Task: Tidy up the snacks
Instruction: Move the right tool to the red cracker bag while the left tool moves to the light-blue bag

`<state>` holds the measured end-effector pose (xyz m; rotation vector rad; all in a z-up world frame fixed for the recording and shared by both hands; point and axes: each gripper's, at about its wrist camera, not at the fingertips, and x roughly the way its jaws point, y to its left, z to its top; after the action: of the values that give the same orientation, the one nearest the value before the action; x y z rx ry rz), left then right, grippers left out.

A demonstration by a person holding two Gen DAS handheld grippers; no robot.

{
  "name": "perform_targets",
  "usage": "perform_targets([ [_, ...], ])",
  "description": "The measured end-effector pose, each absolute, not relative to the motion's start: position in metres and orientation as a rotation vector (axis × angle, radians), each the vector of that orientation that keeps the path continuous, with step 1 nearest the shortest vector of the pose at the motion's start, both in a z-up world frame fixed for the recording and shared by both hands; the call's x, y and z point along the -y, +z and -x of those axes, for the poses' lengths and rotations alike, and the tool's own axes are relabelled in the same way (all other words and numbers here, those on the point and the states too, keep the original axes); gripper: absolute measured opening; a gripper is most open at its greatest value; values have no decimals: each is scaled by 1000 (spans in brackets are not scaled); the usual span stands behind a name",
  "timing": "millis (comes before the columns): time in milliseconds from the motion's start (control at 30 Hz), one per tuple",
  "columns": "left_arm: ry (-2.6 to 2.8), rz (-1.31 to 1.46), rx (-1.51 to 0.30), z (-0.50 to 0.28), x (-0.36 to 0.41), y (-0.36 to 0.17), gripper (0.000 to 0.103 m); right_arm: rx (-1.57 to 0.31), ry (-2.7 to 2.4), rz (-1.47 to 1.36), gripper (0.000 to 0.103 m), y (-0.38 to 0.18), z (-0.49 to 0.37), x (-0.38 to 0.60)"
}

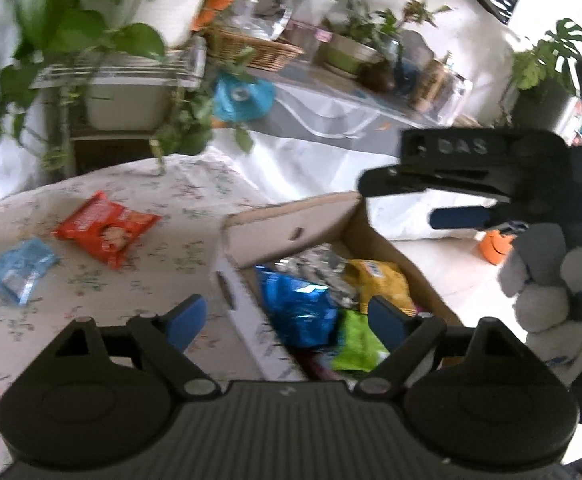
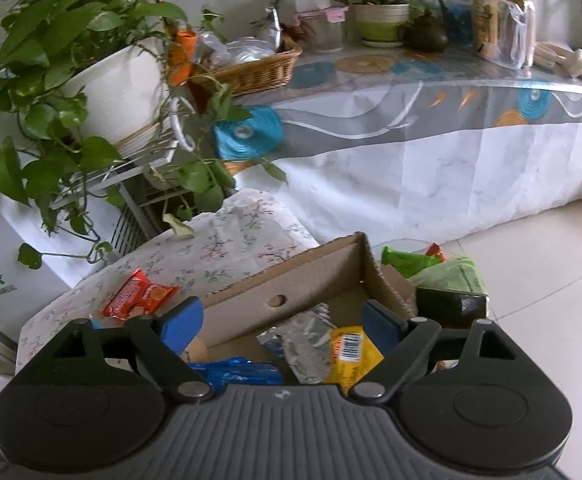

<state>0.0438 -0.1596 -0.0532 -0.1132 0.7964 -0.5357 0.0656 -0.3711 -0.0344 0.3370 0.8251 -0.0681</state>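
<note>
A cardboard box (image 1: 291,216) stands open on the flowered tablecloth. Inside lie a blue packet (image 1: 295,304), a silver packet (image 1: 323,268), a yellow packet (image 1: 379,280) and a green packet (image 1: 357,340). Left of the box, a red snack packet (image 1: 107,228) and a pale blue packet (image 1: 21,270) rest on the cloth. My left gripper (image 1: 287,312) hangs open over the box's near left corner, holding nothing. My right gripper (image 2: 281,316) is open and empty above the box (image 2: 251,296), over the silver packet (image 2: 303,340) and yellow packet (image 2: 351,354). It also shows from the side as the right gripper (image 1: 407,202), held by a gloved hand (image 1: 543,292).
Leafy potted plants (image 2: 71,80) on a white stand crowd the table's far left. A long cloth-covered side table (image 2: 451,152) carries a wicker basket (image 2: 259,68), pots and jars. Right of the box lie green wrappers (image 2: 407,258) and a dark object (image 2: 451,306). Tiled floor lies beyond.
</note>
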Motion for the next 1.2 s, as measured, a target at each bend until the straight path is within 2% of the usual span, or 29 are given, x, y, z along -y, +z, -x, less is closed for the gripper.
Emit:
perform_targets([
  [133, -471, 143, -795, -52, 132, -50, 88, -820, -41, -334, 92, -34, -69, 362],
  [267, -397, 169, -778, -62, 101, -46, 94, -812, -7, -328, 92, -32, -72, 350],
  [667, -225, 179, -762, -84, 32, -46, 94, -814, 82, -290, 93, -33, -83, 308],
  [1200, -100, 195, -731, -93, -20, -43, 94, -828, 177, -254, 93, -36, -94, 258],
])
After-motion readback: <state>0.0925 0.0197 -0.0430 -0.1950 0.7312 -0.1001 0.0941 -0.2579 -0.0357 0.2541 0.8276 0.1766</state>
